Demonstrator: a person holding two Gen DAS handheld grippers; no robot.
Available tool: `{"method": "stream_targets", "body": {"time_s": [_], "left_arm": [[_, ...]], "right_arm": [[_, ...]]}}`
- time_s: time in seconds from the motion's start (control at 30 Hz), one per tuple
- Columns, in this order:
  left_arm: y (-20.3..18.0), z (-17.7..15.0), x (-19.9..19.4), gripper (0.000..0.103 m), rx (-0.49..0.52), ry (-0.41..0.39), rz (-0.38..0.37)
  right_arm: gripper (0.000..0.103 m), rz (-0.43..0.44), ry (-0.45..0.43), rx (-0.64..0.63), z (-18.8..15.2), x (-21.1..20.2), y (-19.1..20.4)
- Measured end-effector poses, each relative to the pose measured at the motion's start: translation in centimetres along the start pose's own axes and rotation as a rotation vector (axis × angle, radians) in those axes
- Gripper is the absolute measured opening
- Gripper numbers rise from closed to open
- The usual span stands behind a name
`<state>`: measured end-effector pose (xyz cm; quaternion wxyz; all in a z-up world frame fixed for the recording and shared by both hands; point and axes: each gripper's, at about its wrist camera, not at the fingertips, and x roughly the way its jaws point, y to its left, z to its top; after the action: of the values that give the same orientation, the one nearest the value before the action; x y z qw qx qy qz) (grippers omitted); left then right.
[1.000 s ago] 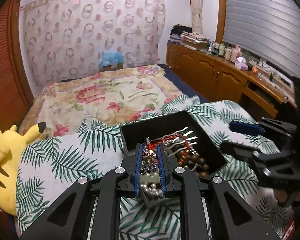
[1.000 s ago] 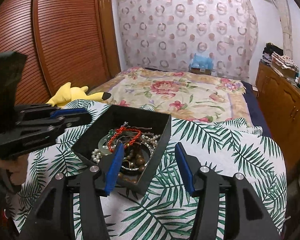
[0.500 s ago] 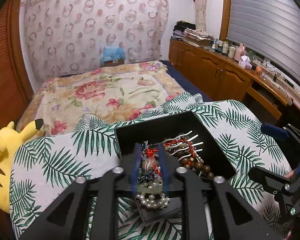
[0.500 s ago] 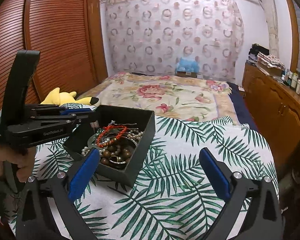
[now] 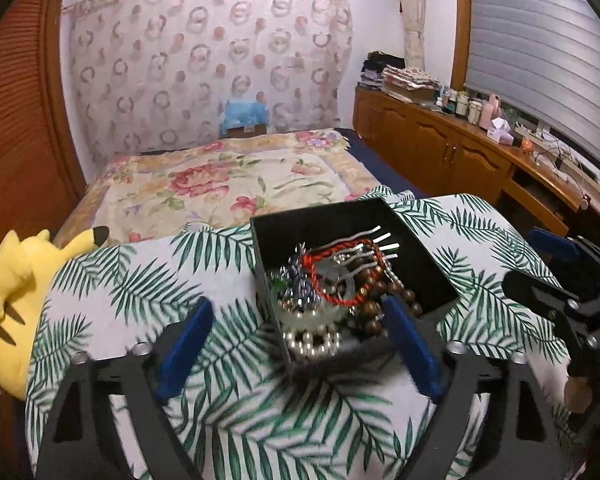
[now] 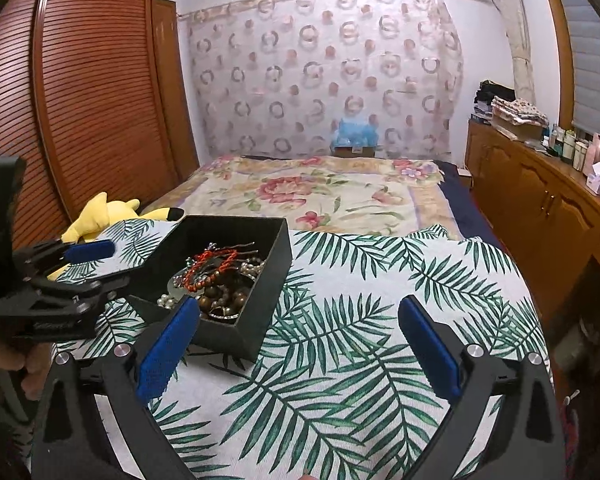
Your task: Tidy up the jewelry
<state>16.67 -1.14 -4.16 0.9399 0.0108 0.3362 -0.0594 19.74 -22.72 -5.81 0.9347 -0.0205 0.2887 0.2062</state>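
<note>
Jewelry (image 5: 332, 280), a tangle of pearls, brown beads and a red cord, fills the open black square box (image 5: 428, 276) on the palm-leaf-print cloth (image 6: 340, 360). From the left: slatted wooden wardrobe doors (image 6: 80, 92), a yellow plush toy (image 5: 16, 292), the floral bedspread (image 6: 320, 196), then wooden cabinets (image 5: 440, 148). The left gripper (image 5: 296, 348) and the right gripper (image 6: 296, 344) both stand wide apart, empty. Writing on the left gripper is unreadable.

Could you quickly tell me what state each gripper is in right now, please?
Left gripper: open, holding nothing, jaws spread by the black box.
Right gripper: open, holding nothing.
</note>
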Motion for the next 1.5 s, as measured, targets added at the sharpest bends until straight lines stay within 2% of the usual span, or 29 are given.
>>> {"method": "stream_targets", "body": {"time_s": [0.13,0.3,0.8,1.03,1.5], "left_arm": [[0.1,-0.8,-2.2,0.095,-0.019,-0.029,0.002],[-0.1,-1.7,-4.0,0.095,-0.033,-0.034,0.036],[-0.4,-2.7,-8.8,0.095,-0.045,-0.083,0.064],[-0.7,-3.3,-10.3,0.095,-0.042,-0.113,0.078],[0.0,-4.2,-11.4,0.095,-0.060,-0.122,0.075]], "right_arm": [[0.100,0.001,-0.002,0.013,-0.5,-0.5,0.0],[0.100,0.000,-0.013,0.023,-1.1,-1.4,0.5],[0.100,-0.025,-0.120,0.009,-1.2,-7.1,3.1],[0.100,-0.039,-0.143,0.024,-1.9,-8.8,3.5],[0.100,-0.045,-0.156,0.037,-2.8,-10.1,3.3]]}}
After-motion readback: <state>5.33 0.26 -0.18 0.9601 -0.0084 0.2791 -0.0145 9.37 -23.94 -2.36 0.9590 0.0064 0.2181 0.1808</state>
